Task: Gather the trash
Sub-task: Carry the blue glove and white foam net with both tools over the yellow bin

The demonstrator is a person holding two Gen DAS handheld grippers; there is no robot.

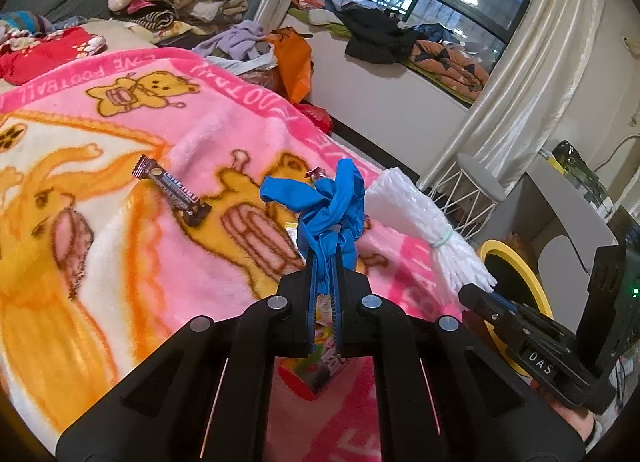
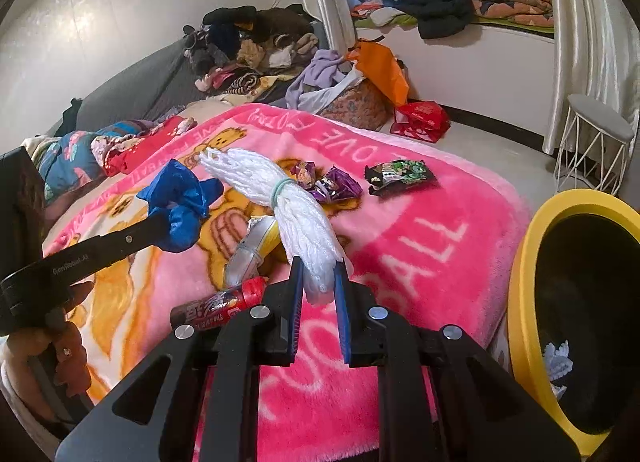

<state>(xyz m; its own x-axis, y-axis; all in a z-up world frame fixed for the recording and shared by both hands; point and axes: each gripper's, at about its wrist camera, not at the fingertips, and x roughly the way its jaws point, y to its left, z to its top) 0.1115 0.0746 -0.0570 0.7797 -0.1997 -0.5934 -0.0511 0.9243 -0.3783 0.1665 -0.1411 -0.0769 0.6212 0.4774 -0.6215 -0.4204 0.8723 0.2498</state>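
Note:
My left gripper (image 1: pixel 325 262) is shut on a crumpled blue glove (image 1: pixel 332 201), held above the pink blanket (image 1: pixel 160 270); the glove also shows in the right wrist view (image 2: pixel 180 201). My right gripper (image 2: pixel 318 278) is shut on a white foam net bundle (image 2: pixel 280 197) tied with a green band, also seen in the left wrist view (image 1: pixel 416 217). On the blanket lie a dark chocolate bar wrapper (image 1: pixel 176 193), a red tube wrapper (image 2: pixel 220 304), a silver-yellow wrapper (image 2: pixel 252 246), purple wrappers (image 2: pixel 328 183) and a dark green snack packet (image 2: pixel 400 175).
A yellow-rimmed black bin (image 2: pixel 520 302) stands right of the bed, with a pale scrap inside. A white wire stool (image 2: pixel 596 141) stands by the curtain. Clothes pile (image 2: pixel 256 45) at the bed's far end; orange (image 2: pixel 380 65) and red bags (image 2: pixel 420 117) on the floor.

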